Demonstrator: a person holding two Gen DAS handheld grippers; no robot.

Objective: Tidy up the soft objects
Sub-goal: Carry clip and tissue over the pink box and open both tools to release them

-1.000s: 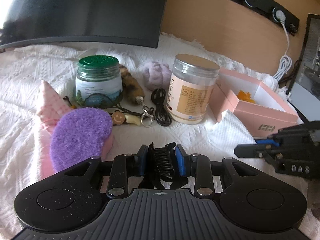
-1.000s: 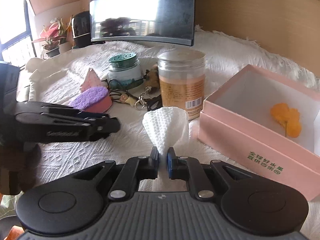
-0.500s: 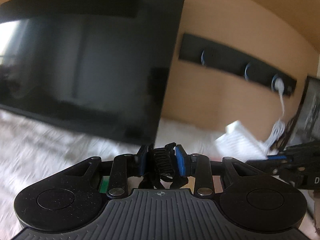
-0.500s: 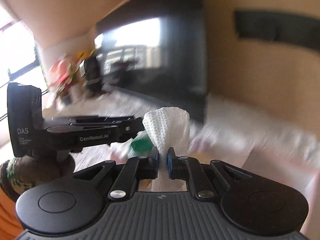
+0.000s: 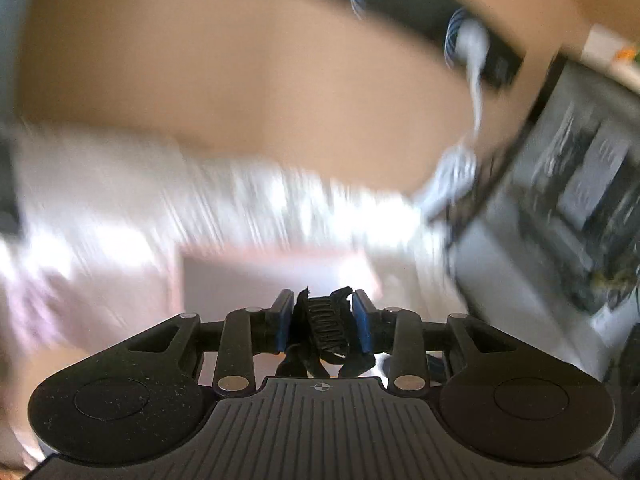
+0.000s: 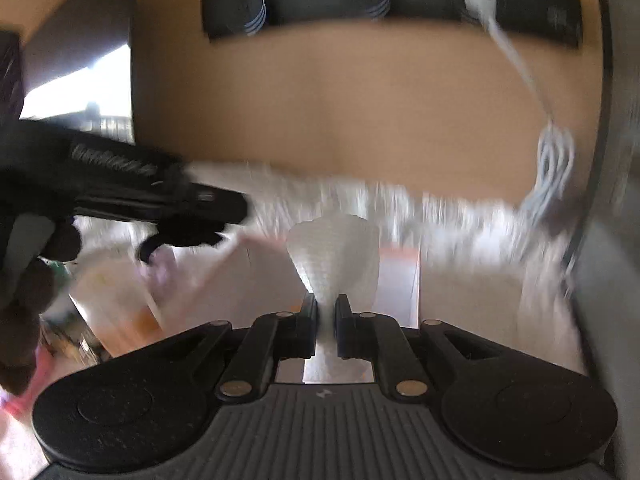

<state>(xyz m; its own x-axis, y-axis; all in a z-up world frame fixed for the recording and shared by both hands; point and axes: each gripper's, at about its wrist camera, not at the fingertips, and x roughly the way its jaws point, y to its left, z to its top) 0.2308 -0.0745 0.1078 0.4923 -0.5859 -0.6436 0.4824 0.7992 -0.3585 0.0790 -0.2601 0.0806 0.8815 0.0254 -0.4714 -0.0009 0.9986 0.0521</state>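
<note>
Left wrist view, heavy blur: left gripper [image 5: 323, 322] jaws opening, black hair claw clip [image 5: 326, 330] between the blue pads, which touch both of its sides. Pink box [image 5: 276, 258] just beyond. Right wrist view: right gripper [image 6: 326, 318] jaws easing apart, still pinching white folded cloth [image 6: 334, 254], which fans upward. Left gripper [image 6: 192, 216] at left, over the white-covered table [image 6: 460, 216].

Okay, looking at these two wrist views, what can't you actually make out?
- Left wrist view: the cloth and pink box are smeared by motion blur; contents unreadable.
- Left wrist view: the lower part of the hair clip hides behind the left claw.
- Right wrist view: items under the left claw's arm are blurred; the tissue blocks the box interior.
</note>
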